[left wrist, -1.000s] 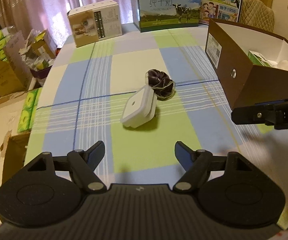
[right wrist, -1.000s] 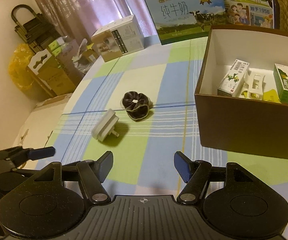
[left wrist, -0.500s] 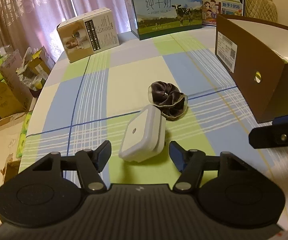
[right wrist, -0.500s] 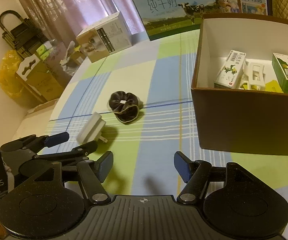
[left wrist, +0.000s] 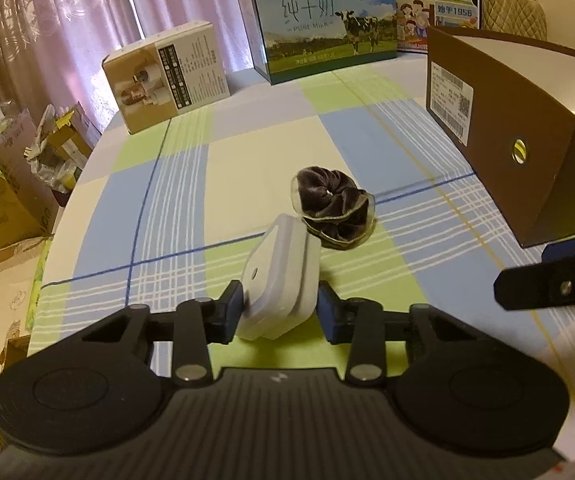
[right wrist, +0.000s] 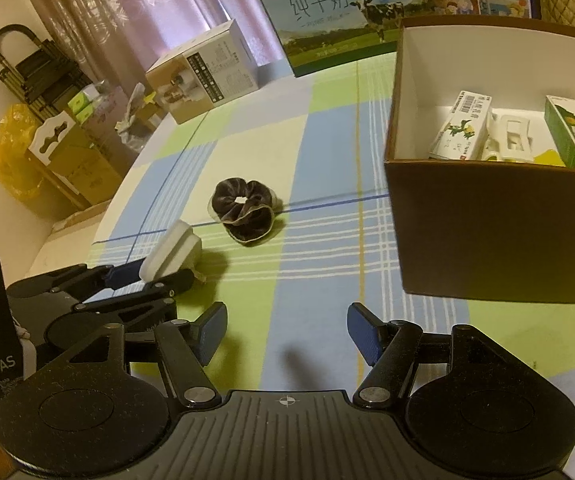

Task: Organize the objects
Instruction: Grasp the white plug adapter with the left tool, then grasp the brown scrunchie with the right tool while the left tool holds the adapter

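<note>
The left matte-black plastic two-finger gripper (left wrist: 279, 306) has blue pads on its fingertips (left wrist: 234, 300); its linkage arms carry silver screw heads; two round discs flank a ribbed central plate with a small pale mark. The right matte-black gripper (right wrist: 286, 334) looks alike, with blue pads and a crosshair mark on its plate; a black block beside the left one reads "DAS".

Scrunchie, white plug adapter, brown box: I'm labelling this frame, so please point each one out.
scrunchie (right wrist: 243, 210), right wrist view, on its dark ruffled fabric.
white plug adapter (left wrist: 283, 276), left wrist view, on its flat top face.
brown box (right wrist: 495, 232), right wrist view, on its near outer wall.
</note>
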A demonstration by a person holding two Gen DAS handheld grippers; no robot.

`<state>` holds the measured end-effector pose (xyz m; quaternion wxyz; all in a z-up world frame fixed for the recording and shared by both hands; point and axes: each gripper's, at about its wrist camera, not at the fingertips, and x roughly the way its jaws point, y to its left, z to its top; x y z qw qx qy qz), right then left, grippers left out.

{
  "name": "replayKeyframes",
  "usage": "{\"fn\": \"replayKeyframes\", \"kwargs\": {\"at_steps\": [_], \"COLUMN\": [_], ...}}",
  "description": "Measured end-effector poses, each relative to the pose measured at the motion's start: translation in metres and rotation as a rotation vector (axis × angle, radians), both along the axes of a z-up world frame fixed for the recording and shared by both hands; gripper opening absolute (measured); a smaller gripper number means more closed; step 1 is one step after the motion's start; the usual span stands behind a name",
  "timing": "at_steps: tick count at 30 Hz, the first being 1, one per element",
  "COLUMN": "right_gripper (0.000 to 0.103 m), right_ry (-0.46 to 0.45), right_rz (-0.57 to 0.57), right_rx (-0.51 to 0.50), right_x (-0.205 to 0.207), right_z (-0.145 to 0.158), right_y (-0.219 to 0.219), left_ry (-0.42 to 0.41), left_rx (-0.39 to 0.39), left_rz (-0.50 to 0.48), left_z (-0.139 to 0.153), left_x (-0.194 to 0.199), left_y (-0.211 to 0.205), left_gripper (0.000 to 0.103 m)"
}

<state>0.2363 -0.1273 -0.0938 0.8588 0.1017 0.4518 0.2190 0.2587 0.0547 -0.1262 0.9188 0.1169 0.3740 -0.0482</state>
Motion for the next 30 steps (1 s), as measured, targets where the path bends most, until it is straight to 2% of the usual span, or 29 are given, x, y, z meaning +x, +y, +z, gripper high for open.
{"fn": "replayKeyframes", "kwargs": {"at_steps": [3,13,19,27,28,30], "right_gripper": [0.064,0.062,0.061,0.061,0.059,0.046], "right_ry": [-0.008,-0.120,-0.178,-0.190,-0.188,-0.180], "right_rz": [0.021,0.092,0.119,0.143,0.145,0.165], "right_rx": [-0.008,-0.102,-0.168,-0.234,-0.239,-0.234], "right_x": [-0.001,0.013,0.040,0.079,0.081,0.085], "right_z": [-0.001,-0.003,-0.014,-0.036,-0.038,-0.041], "right_y": [0.007,0.056,0.092,0.108,0.109,0.110], "left_ry": [-0.009,-0.004,-0.011,-0.013,-0.013,-0.014], "left_rx": [-0.026,-0.092,-0.095,-0.104,-0.101,-0.100], "left_rz": [0.027,0.196,0.225,0.235,0.233,0.233], "left_z": [0.004,0.010,0.008,0.008,0.008,0.008], "left_x": [0.001,0.011,0.017,0.020,0.021,0.021], "left_y": [0.010,0.057,0.065,0.066,0.066,0.066], "left_gripper": [0.029,0.028,0.028,0.028,0.028,0.028]}}
